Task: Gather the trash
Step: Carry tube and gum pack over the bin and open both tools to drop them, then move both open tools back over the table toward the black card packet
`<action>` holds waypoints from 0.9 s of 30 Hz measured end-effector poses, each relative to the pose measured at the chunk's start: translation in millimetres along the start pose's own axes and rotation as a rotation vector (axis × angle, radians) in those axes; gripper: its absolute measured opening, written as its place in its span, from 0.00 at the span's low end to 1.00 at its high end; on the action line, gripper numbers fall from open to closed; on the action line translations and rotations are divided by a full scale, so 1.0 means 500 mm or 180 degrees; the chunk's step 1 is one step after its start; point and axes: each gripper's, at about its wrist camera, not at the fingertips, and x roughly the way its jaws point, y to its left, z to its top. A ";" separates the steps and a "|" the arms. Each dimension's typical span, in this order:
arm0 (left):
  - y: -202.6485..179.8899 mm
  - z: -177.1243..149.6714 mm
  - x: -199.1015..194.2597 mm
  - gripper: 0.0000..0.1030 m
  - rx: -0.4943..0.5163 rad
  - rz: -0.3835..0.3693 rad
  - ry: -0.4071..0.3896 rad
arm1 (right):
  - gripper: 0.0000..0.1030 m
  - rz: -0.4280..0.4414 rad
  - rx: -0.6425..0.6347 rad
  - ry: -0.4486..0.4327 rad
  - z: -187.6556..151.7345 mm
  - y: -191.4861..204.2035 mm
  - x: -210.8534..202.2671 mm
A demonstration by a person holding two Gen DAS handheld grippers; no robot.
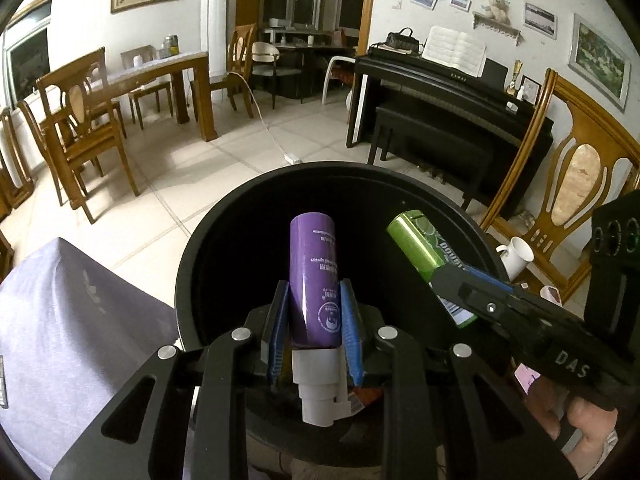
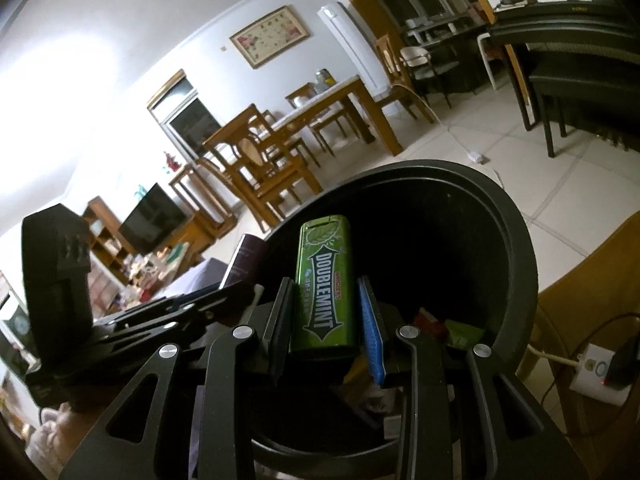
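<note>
over black trash bin (image 1: 192, 264), left gripper (image 1: 314, 300) clamped on purple spray bottle (image 1: 314, 276), nozzle toward cam, right gripper (image 2: 326, 308) clamped on green doublemint gum tin (image 2: 324, 288), wrappers at bin bottom

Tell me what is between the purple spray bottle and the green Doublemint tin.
Nothing: in the left wrist view only the bin's dark interior shows between the purple spray bottle and the green Doublemint tin.

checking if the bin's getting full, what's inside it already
Low in the bin, the right wrist view shows a red scrap and a green scrap. The rest of the floor is dark or hidden behind the gum tin and the fingers.
</note>
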 end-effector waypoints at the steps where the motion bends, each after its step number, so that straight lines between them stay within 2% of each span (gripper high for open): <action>1: 0.002 0.000 0.000 0.26 -0.0004 0.0011 0.0006 | 0.31 0.0002 0.0015 -0.0009 0.002 0.000 -0.002; 4: 0.003 -0.003 0.000 0.27 -0.0003 0.0043 0.0037 | 0.37 0.0005 0.0010 -0.0013 0.005 -0.002 -0.003; 6: 0.009 -0.006 -0.003 0.27 -0.0026 0.0046 0.0063 | 0.51 0.0000 0.0008 -0.0039 0.001 0.019 -0.011; 10: 0.023 -0.012 -0.024 0.28 -0.0053 0.0080 0.0059 | 0.58 -0.0037 -0.0023 -0.0066 0.001 0.041 -0.016; 11: 0.025 -0.014 -0.030 0.31 -0.0069 0.0087 0.0048 | 0.62 -0.0043 -0.0035 -0.0066 0.000 0.047 -0.017; 13: 0.039 -0.020 -0.051 0.56 -0.0111 0.0125 -0.0003 | 0.63 -0.0035 -0.0066 -0.0064 -0.001 0.061 -0.018; 15: 0.062 -0.031 -0.084 0.64 -0.0170 0.0197 -0.0105 | 0.66 -0.0014 -0.0118 -0.0039 -0.005 0.085 -0.016; 22: 0.197 -0.100 -0.201 0.65 -0.0508 0.0444 -0.0111 | 0.71 0.0178 -0.0469 0.0200 -0.039 0.240 0.033; 23: 0.213 -0.113 -0.216 0.66 -0.0540 0.0484 -0.0111 | 0.71 0.0218 -0.0542 0.0246 -0.044 0.269 0.044; 25: 0.260 -0.150 -0.261 0.75 -0.0618 0.0653 -0.0126 | 0.71 0.0299 -0.0696 0.0349 -0.059 0.330 0.066; 27: 0.298 -0.183 -0.296 0.78 -0.0650 0.0805 -0.0108 | 0.72 0.0387 -0.0851 0.0461 -0.076 0.390 0.088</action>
